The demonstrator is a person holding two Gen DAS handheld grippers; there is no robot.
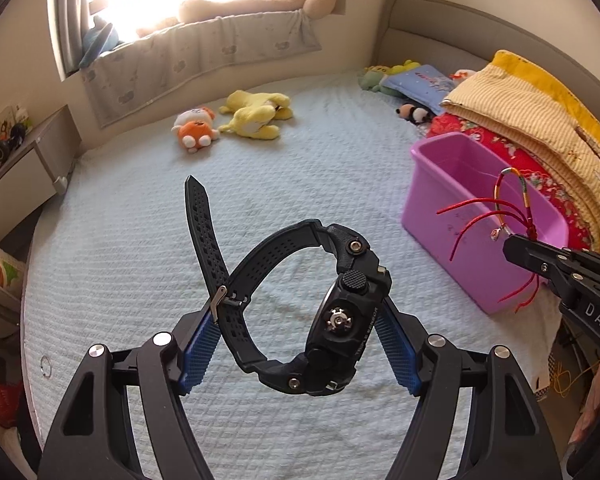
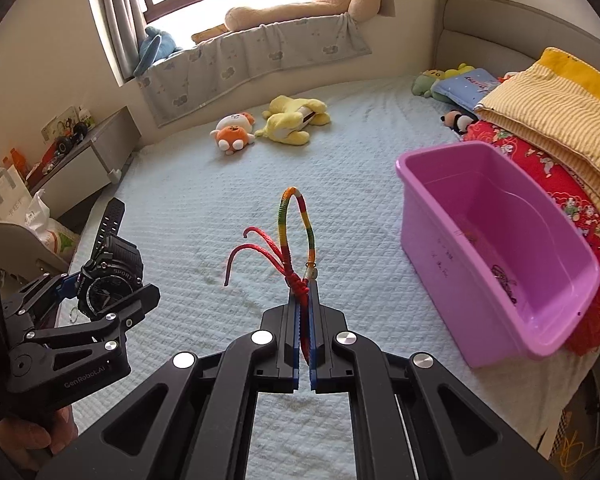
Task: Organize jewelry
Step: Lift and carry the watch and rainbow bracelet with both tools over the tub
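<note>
My left gripper (image 1: 298, 316) is shut on a black sport watch (image 1: 340, 312). Its blue pads press the buckle side and the case, and the strap's loose end sticks up. In the right wrist view the same gripper (image 2: 112, 292) carries the watch (image 2: 110, 270) at the left edge. My right gripper (image 2: 305, 294) is shut on the red knotted cords of a multicoloured braided bracelet (image 2: 290, 220), whose loop stands upright above the tips. Both are held above the bed. A purple plastic bin (image 2: 440, 156) sits to the right, with a dark tangle of jewelry (image 2: 504, 276) on its floor.
The pale blue quilted bed (image 2: 340, 152) carries plush toys (image 2: 292, 120) at the far side and folded blankets (image 2: 548, 120) behind the bin. A small metal ring (image 1: 45, 365) lies near the bed's left edge. A nightstand (image 2: 80, 148) stands at the left.
</note>
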